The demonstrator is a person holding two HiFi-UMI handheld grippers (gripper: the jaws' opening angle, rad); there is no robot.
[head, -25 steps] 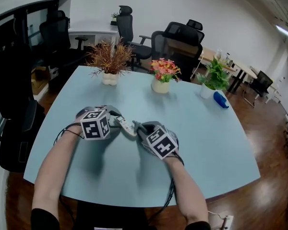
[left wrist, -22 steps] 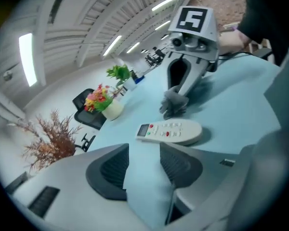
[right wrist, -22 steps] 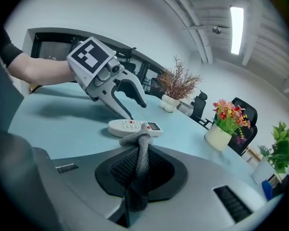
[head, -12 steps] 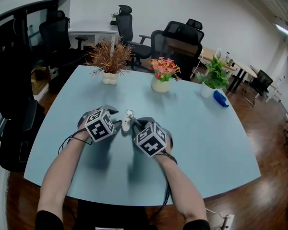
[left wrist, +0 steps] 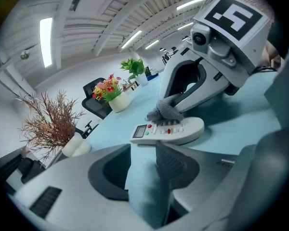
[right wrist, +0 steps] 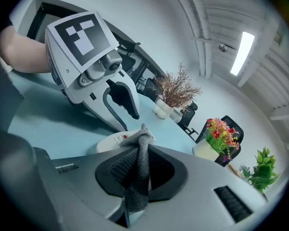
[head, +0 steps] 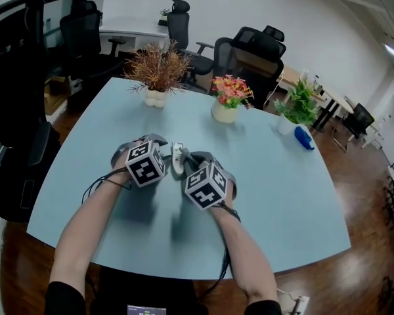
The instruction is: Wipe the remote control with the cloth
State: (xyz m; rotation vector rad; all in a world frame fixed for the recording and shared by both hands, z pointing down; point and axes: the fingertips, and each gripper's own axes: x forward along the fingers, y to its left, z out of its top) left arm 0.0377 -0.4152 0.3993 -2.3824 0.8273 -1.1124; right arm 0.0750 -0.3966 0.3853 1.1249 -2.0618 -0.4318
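A pale blue, curved worktop (head: 282, 195) in an office with black swivel chairs (head: 249, 48) and a wood floor (head: 371, 192). Beyond the tongs stand three potted plants (head: 231, 100). The left tongs (left wrist: 143, 150), jaws just closing in, grip nothing; the white push-button remote control (left wrist: 168, 130) lies right past their tips. The right tongs (right wrist: 137, 150) clench a grey knitted cloth (right wrist: 144, 136) resting on its buttons, whose print is too small to read

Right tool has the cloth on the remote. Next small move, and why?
Likely slide the right tool toward the screen so the cloth clamped in it drags along the remote. The cloth's tip rests on the buttons; the screen end is uncovered. The left tool, jaws just closing with nothing between them, sits at the remote's near edge.
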